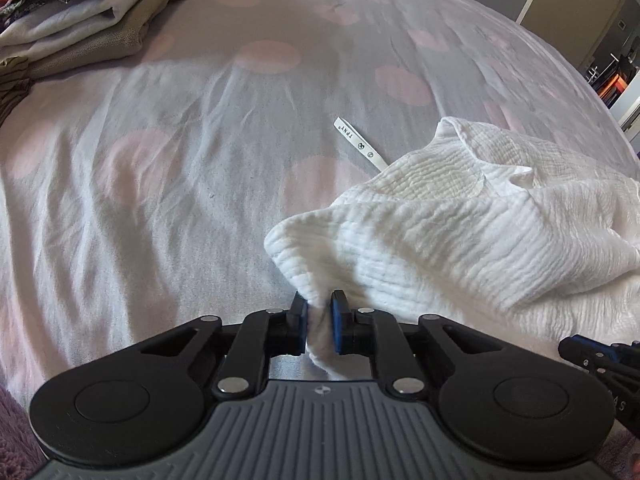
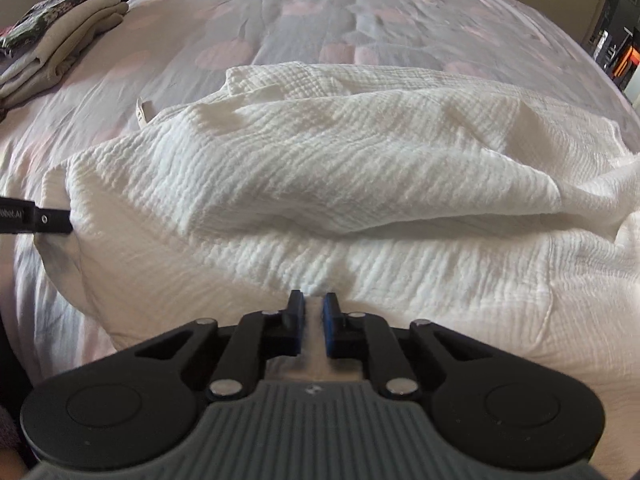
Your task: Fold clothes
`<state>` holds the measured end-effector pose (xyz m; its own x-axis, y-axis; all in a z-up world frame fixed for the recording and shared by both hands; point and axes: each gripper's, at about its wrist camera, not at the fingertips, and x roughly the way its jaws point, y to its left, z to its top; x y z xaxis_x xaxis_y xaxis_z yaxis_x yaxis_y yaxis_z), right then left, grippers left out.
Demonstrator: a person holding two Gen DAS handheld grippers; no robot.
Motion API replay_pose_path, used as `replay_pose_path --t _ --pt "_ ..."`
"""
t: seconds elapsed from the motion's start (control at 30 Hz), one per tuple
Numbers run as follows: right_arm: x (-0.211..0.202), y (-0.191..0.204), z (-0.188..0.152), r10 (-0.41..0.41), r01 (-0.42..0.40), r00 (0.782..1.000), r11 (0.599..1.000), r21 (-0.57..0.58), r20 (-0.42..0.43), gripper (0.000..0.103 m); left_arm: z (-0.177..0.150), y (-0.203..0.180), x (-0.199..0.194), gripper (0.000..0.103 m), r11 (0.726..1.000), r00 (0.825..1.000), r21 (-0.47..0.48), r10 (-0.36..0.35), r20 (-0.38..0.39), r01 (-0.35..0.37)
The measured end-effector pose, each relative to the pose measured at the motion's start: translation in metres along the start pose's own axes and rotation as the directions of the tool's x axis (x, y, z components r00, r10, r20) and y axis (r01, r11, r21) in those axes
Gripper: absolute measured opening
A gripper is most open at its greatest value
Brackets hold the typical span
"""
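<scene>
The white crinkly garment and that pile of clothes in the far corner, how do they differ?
The white crinkly garment lies loose and rumpled near the grippers; the pile of clothes is neatly folded and stacked. The garment is one plain white piece, pinched by the left gripper and right gripper; the pile mixes beige and patterned pieces, untouched. Both rest on the bedspread.

Two grippers, left gripper (image 1: 319, 312) and right gripper (image 2: 313, 310). One white crinkled garment (image 2: 320, 168). One stack of folded clothes (image 1: 80, 20). One spotted bedspread (image 1: 160, 160).

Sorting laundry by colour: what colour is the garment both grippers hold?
White, with a crinkled texture: the garment shows best in the right wrist view.
</scene>
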<state>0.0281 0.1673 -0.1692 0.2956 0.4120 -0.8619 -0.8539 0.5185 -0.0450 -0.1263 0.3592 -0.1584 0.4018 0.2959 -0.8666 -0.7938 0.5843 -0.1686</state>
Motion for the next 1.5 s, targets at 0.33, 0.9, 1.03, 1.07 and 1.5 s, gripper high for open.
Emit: replay_pose_path --t 0.33,0.9,1.03,1.07,1.5 --pt "-0.057 0.051 0.020 0.083 -0.077 0.989 0.995 -0.056 0.124 0.003 0.028 0.034 -0.068 0.005 0.995 0.976 -0.101 0.019 0.219 0.004" --pt "-0.083 0.125 0.038 0.238 -0.213 0.966 0.953 -0.215 0.099 0.011 0.060 0.078 -0.041 0.006 0.986 0.979 -0.075 0.160 0.129 -0.151" --pt "-0.076 0.098 0.050 0.149 -0.122 0.984 0.965 -0.233 0.101 0.012 0.063 0.078 -0.020 0.006 0.984 0.984 -0.039 0.176 0.028 -0.175" --pt "-0.072 0.092 0.055 0.125 -0.098 0.987 0.966 -0.241 0.100 0.013 0.064 0.078 -0.015 0.006 0.984 0.985 -0.030 0.173 0.000 -0.173" --pt "-0.012 0.048 0.121 -0.011 0.047 0.996 0.914 -0.403 0.092 0.026 0.058 0.077 0.027 0.007 0.980 0.967 0.007 0.196 -0.165 -0.197"
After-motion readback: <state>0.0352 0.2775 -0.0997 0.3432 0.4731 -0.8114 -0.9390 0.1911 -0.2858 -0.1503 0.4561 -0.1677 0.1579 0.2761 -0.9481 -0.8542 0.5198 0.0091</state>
